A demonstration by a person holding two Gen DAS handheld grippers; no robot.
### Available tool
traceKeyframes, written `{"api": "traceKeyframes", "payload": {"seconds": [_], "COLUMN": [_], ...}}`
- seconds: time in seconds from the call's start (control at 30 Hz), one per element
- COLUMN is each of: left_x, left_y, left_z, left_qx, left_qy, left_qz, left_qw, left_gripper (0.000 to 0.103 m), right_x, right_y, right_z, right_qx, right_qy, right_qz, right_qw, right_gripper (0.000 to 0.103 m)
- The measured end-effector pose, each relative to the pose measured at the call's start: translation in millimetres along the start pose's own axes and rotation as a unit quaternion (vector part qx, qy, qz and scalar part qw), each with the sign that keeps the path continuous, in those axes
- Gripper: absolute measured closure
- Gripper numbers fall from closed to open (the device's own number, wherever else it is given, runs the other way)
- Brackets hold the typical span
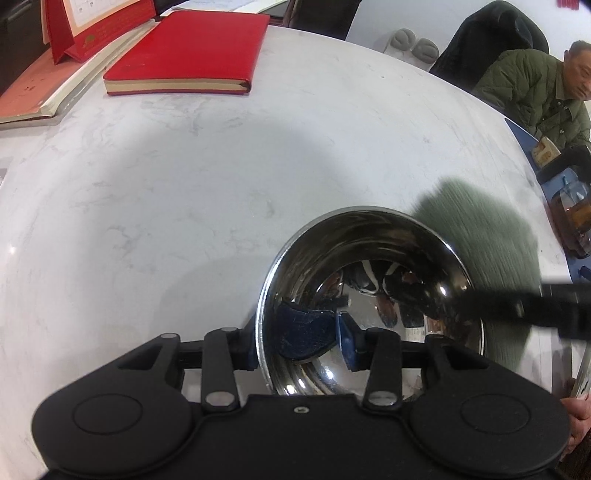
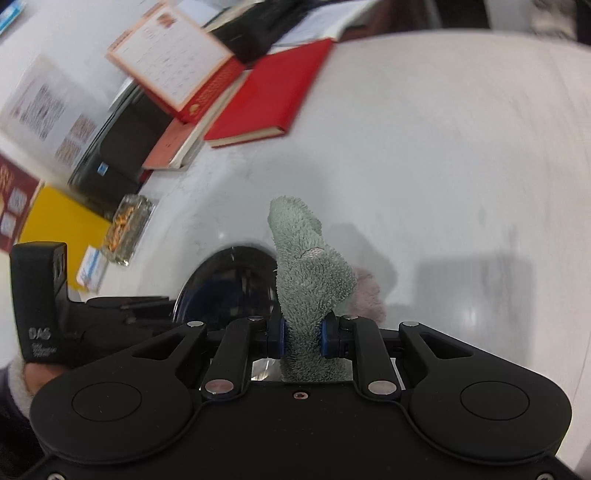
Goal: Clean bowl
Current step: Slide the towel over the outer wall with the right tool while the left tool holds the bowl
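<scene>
Bowl (image 1: 369, 266), a polished steel one, sits low and right of centre in the left wrist view on a white marbled desk (image 1: 184, 177), its rim pinched by the left tool (image 1: 295, 338): one blue pad (image 1: 347, 343) presses the inside wall, the other finger lies outside the rim. The left tool is clenched on the bowl. The bowl's mirror interior reflects dark shapes that cannot be made out. From the right edge of that frame the dark arm of the right tool (image 1: 535, 306) reaches in over the bowl's rim, blurred; a green-grey blur beyond the bowl cannot be identified.

In the right wrist view the right tool (image 2: 302, 338) grips a grey-green terry cloth (image 2: 310, 266) between its blue pads (image 2: 327, 338), the cloth standing upright above the fingertips at frame centre. The bowl (image 2: 229, 284) shows as a dark curve just left of the cloth, lower centre. The left tool's black body (image 2: 40, 306) fills the lower left, a hand (image 2: 37, 380) in a pale cuff beneath it.

A red notebook (image 1: 192, 51) lies closed at the upper left of the left wrist frame, beside a red desk calendar (image 1: 85, 26) and stacked papers. A seated person in a green quilted jacket (image 1: 532, 92) occupies the upper right. A yellow folder (image 2: 62, 221) and a clear dish (image 2: 129, 229) appear at the left of the right wrist frame.
</scene>
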State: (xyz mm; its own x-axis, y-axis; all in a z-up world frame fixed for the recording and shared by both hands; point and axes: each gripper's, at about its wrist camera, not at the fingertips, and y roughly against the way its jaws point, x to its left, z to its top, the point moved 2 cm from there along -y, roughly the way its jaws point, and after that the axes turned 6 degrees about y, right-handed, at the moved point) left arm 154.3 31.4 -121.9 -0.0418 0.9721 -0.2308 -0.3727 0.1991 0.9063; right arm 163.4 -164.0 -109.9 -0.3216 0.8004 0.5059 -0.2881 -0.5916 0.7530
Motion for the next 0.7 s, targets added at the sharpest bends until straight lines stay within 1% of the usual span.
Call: {"api": "traceKeyframes", "payload": {"seconds": [0.1,0.17,0.7], "left_x": [0,-1,-4], "left_y": [0,1,2], "left_z": [-1,-1,-4], "left_qx": [-0.002,-0.004,-0.01], "left_qy": [-0.001,-0.003,-0.01], "left_qz": [0.003,0.005,0.012], "left_qw": [1.0,1.0,0.9998], "left_gripper": [0.064,0.064,0.063], "right_x": [-4,-5,1], "right_y": [2,3,3], "right_z": [-11,-14,-14], "right_qx": [-0.006,-0.009,-0.01], "right_qy": [-0.032,-0.043,-0.043], "right_qz": [0.01,0.011,-0.004], "right_qw": [0.999,0.999,0.999], "right_gripper": [0.086,0.086,0.086]}}
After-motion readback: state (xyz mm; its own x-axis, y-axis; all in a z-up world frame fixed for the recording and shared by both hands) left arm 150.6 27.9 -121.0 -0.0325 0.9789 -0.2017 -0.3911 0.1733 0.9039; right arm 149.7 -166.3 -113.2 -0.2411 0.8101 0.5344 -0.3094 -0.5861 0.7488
